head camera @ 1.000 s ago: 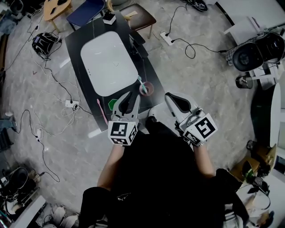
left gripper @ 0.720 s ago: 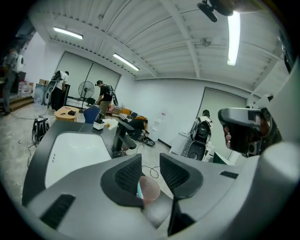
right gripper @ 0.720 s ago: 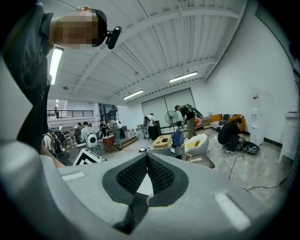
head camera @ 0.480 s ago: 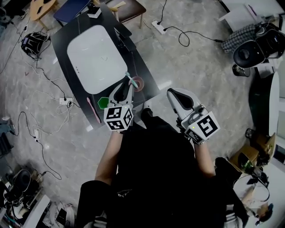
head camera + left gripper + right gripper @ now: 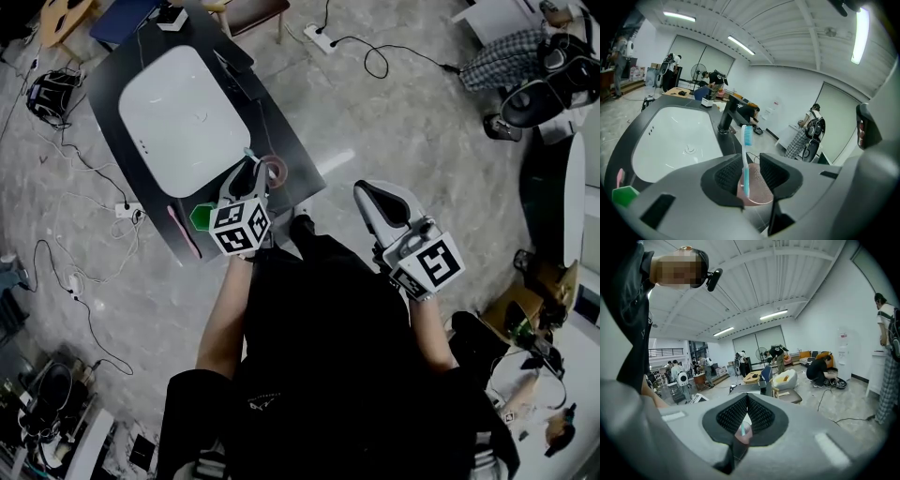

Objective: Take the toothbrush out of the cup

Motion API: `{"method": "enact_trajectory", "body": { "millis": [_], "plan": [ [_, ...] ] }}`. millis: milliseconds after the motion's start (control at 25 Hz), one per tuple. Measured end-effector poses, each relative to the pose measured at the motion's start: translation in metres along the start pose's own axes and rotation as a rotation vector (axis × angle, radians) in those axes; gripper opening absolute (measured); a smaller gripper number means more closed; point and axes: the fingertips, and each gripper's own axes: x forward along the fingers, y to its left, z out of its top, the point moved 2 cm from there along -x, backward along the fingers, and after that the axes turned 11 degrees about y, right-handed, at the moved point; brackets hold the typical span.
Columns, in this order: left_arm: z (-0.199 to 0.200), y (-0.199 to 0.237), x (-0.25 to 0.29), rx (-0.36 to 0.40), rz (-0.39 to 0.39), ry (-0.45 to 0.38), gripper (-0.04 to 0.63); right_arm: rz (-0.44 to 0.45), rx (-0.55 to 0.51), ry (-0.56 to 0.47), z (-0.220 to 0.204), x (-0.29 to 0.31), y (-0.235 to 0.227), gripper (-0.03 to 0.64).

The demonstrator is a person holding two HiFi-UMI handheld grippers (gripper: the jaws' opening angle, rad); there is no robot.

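A teal toothbrush stands upright in a pink cup at the near right corner of the black table. My left gripper is open; its jaws have just been opening. The brush handle stands between the pads, close to the left one, with a gap on either side. In the head view the left gripper reaches the cup from the near side. My right gripper hangs off the table to the right, shut and empty. In its own view the right gripper shows the cup far off.
A white sink basin fills most of the table, with a black faucet on its far right side. A green item and a pink toothbrush lie near the table's front left edge. Cables and a power strip lie on the floor.
My left gripper has moved forward and down to the cup, so its jaws now flank the toothbrush. The right gripper has drifted slightly but stays off the table.
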Motion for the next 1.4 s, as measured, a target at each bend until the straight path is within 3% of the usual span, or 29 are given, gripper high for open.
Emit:
{"method": "enact_trajectory", "body": {
  "millis": [400,640,1080,1400],
  "plan": [
    [0.003,0.008,0.021,-0.027,0.028,0.028,0.037,-0.044,0.031,0.024,-0.007,-0.003,-0.017,0.005],
    [0.003,0.008,0.019,-0.032,0.038,0.019,0.024,-0.050,0.033,0.022,-0.008,-0.002,-0.017,0.005],
    [0.020,-0.003,0.000,-0.034,-0.029,-0.041,0.021,-0.040,0.017,0.016,-0.004,0.002,-0.004,0.005],
    [0.035,-0.013,-0.032,0.004,-0.066,-0.107,0.021,-0.001,-0.014,0.007,-0.001,0.014,0.013,0.005]
  ]
}}
